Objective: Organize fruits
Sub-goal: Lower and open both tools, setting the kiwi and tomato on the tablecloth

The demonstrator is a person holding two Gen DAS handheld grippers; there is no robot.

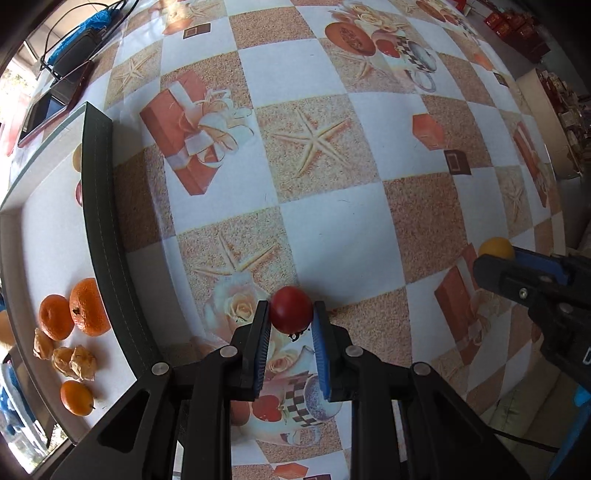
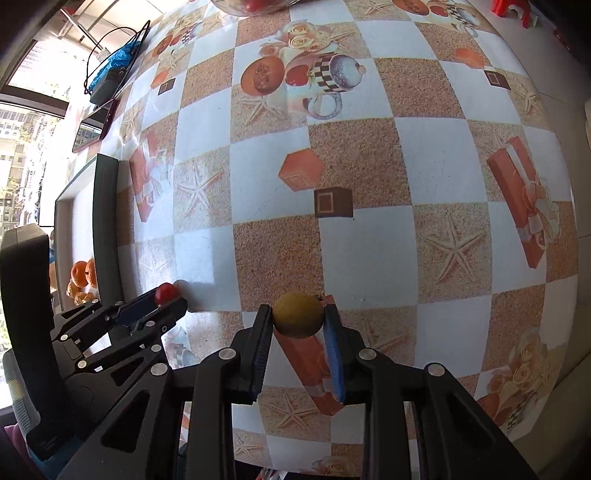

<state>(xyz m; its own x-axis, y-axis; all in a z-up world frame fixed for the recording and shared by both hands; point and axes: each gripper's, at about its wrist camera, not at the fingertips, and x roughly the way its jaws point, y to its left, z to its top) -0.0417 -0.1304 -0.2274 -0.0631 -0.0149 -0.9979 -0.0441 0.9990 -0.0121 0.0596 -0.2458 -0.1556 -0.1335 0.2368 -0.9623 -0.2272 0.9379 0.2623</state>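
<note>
My left gripper (image 1: 290, 312) is shut on a small red fruit (image 1: 290, 309), held above the patterned tablecloth; the same gripper (image 2: 170, 297) and red fruit (image 2: 166, 292) show at the left of the right wrist view. My right gripper (image 2: 298, 314) is shut on a yellow round fruit (image 2: 298, 315), which also appears at the right edge of the left wrist view as a yellow fruit (image 1: 495, 248) in the right gripper (image 1: 498, 254). A white tray (image 1: 55, 236) with a dark rim lies to the left, holding oranges (image 1: 86, 312) and husked fruits (image 1: 70, 360).
The checkered tablecloth (image 1: 332, 229) with printed gift boxes, starfish and cups covers the table. A tablet (image 1: 48, 110) and a dark box with cables (image 1: 79, 48) sit at the far left corner. A bowl edge with red fruit (image 2: 255, 5) shows at the top of the right wrist view.
</note>
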